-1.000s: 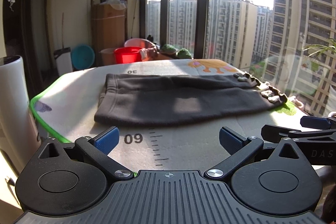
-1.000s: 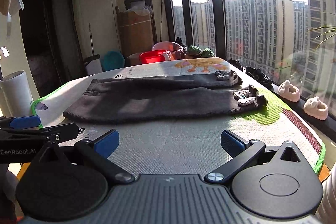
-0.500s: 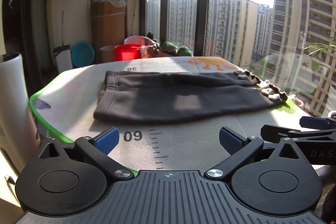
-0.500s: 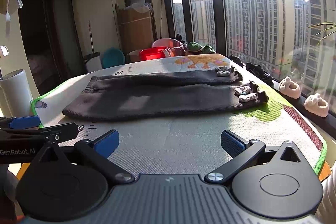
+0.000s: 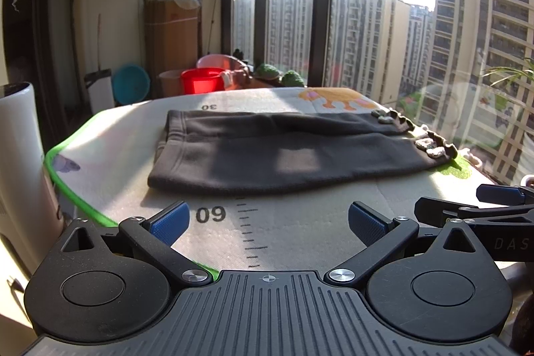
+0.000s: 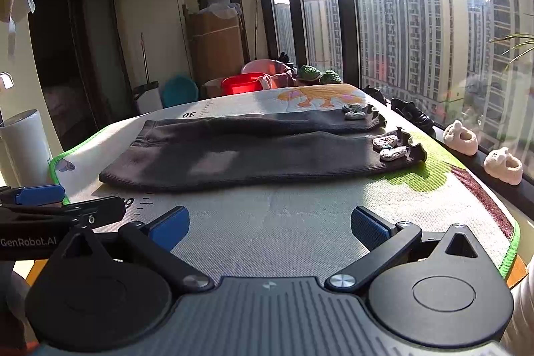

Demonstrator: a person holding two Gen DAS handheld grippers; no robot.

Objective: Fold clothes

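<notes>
We are holding our left gripper [image 5: 266, 221] and right gripper [image 6: 269, 224] spread apart, gripping nothing, dark trousers [image 6: 253, 155] lying at twelve o'clock.

Bare mat [image 6: 283, 222] (sunlit) fronts the trousers [image 6: 267, 155].

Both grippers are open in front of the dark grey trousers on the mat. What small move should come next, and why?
Probably move both forward to the near edge of the dark grey fleece trousers. The left gripper and right gripper are open, empty and short of them above the printed foam mat.
</notes>
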